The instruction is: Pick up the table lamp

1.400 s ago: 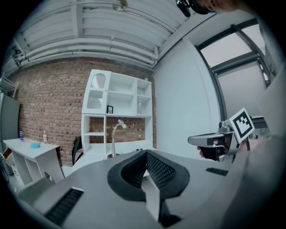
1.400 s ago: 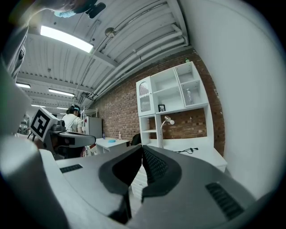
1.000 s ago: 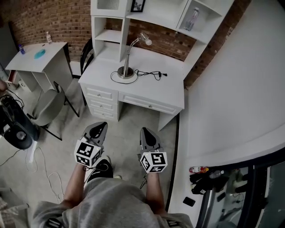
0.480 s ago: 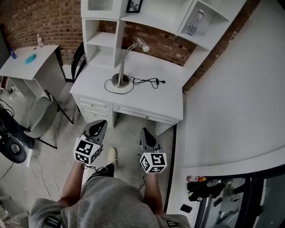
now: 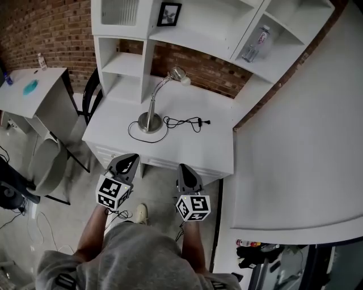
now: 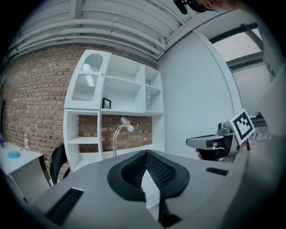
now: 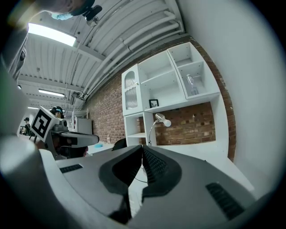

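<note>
The table lamp [image 5: 150,121] stood on the left part of the white worktop [image 5: 193,150]. Its round base was flat on the worktop, and its curved neck rose to a small head that leaned right in front of the brick wall [image 5: 57,28]. A black cord [image 5: 182,121] looped round the base and trailed right across the worktop.

White shelves [image 5: 122,65] rose behind the lamp and carried a picture frame [image 5: 169,13] and a clear bottle [image 5: 256,45]. A dark chair [image 5: 91,97] stood just left of the worktop.

Both claws hung side by side at the worktop's near edge, well apart from the lamp. The left claw [image 5: 127,163] had its 2 jaws together at the tips, gripping nothing. The right claw [image 5: 186,173] was closed likewise and empty.
</note>
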### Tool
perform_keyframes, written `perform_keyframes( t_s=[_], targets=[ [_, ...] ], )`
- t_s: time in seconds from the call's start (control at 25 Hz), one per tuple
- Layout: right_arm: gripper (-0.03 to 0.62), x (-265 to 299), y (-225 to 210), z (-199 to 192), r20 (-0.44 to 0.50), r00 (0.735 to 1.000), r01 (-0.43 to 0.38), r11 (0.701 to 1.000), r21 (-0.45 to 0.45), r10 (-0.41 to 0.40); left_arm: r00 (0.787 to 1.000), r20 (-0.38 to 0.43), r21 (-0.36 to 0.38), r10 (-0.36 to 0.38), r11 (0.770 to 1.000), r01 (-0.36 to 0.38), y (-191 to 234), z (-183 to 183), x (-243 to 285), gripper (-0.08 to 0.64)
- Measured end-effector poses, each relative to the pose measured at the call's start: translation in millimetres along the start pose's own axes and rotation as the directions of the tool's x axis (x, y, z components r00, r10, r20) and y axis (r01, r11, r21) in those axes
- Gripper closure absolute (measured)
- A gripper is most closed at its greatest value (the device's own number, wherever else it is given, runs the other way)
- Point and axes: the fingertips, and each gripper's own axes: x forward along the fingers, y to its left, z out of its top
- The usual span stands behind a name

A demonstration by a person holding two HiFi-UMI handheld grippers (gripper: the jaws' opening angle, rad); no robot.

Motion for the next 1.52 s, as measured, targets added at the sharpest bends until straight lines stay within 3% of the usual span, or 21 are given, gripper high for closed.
perform_keyframes(
  t_s=[0.4, 0.92, 1.52],
  targets=[
    [0.569, 76.1, -6.0, 8.0, 0.0, 0.999, -0.034, 0.999, -0.016, 0.034, 1.0, 0.006, -0.01, 0.029, 1.0, -0.029, 59.5, 5.5, 39.0, 0.557],
    [0.569, 124.5, -6.6, 3.0, -0.015, 0.998, -0.064, 0.998, -0.017, 0.063, 0.998, -0.006, -0.028, 0.056, 0.998, -0.056, 99.3, -1.5, 60.6, 0.557],
    [0.569, 226.1, -47.5, 7.6, -0.037, 0.985, -0.17, 0.985, -0.03, 0.169, 0.985, -0.006, -0.06, 0.17, 0.984, -0.17, 157.3, 4.3, 127.3, 0.557]
  ],
)
